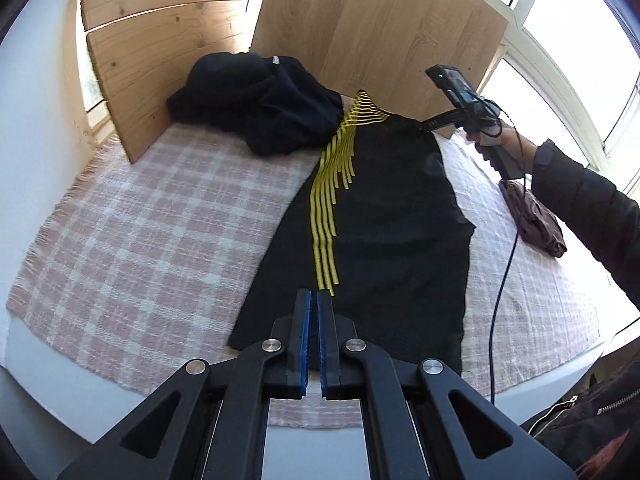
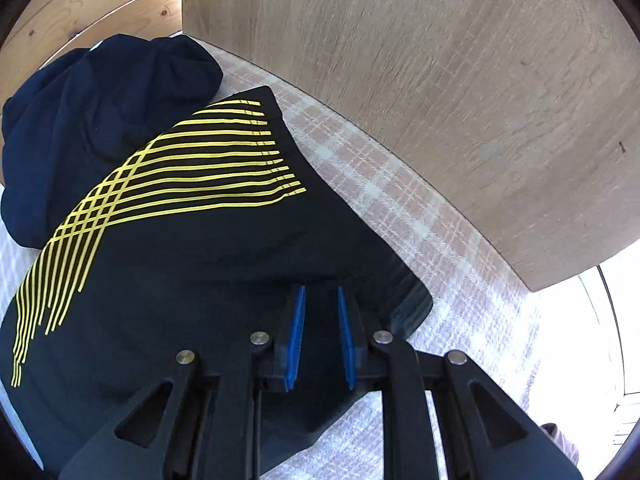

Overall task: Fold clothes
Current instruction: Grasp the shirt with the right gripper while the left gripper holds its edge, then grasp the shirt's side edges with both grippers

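**Straightening the black garment before the next fold**

The black garment with yellow stripes lies lengthwise on the plaid cloth that covers the tabletop, running from the near edge toward the wooden boards at the far edge. The left tool hovers over the garment's near hem with its blue pads together and nothing between them. The right tool sits at the far end, pads slightly apart, fabric beneath them; whether they pinch it I cannot tell.

Done well, each tool should probably take an end corner through all layers, then pull evenly so the stripes lie straight.

The left wrist view shows the whole length, a brown item toward the right edge and the person's hand. The right wrist view shows the far hem and the dark heap touching it.
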The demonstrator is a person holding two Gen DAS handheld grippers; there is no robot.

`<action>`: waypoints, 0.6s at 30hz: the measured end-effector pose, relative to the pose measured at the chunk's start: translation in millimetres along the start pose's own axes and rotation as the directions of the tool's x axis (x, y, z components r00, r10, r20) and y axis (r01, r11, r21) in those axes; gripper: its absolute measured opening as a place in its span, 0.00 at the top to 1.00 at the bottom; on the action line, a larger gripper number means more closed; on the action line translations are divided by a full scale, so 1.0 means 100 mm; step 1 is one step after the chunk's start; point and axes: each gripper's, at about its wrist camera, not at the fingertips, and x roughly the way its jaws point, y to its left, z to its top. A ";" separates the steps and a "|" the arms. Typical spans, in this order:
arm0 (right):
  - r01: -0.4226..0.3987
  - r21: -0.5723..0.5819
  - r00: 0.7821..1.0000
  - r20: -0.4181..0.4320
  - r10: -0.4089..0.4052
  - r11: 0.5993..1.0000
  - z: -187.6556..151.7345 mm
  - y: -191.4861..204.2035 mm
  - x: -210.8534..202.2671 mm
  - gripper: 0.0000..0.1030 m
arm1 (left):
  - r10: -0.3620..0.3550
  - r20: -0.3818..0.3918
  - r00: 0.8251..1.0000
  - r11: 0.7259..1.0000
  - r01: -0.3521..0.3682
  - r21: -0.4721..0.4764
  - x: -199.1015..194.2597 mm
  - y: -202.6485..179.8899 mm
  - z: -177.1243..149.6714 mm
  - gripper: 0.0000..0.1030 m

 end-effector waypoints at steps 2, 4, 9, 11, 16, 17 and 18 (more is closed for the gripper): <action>0.012 -0.029 1.000 -0.010 -0.012 1.000 -0.03 0.02 0.03 0.83 | -0.064 -0.034 0.997 0.998 0.065 0.013 0.25 -0.18 -0.02 0.98; 0.025 -0.061 1.000 -0.014 -0.026 0.998 -0.06 0.04 0.04 0.83 | -0.106 -0.079 0.991 0.994 0.108 0.025 0.46 -0.35 -0.07 0.98; 0.065 -0.134 0.998 -0.004 -0.066 0.989 -0.17 0.00 0.04 0.84 | -0.147 -0.199 0.969 0.987 0.156 0.028 0.77 -0.64 -0.29 0.98; 0.051 -0.113 0.999 0.000 -0.051 0.992 -0.17 -0.05 0.02 0.84 | -0.139 -0.205 0.969 0.988 0.149 0.031 0.78 -0.69 -0.37 0.98; -0.025 -0.069 0.994 0.107 0.032 0.997 -0.25 -0.06 -0.39 0.83 | -0.031 -0.175 0.984 0.998 0.041 0.054 0.47 -0.57 -0.37 0.97; -0.070 -0.061 0.988 0.135 0.077 0.996 -0.34 -0.02 -0.56 0.83 | 0.002 -0.163 0.987 0.998 0.009 0.067 0.35 -0.49 -0.34 0.96; -0.115 -0.054 0.981 0.151 0.122 0.992 -0.45 0.03 -0.73 0.83 | 0.036 -0.155 0.987 0.996 -0.024 0.083 0.23 -0.38 -0.31 0.94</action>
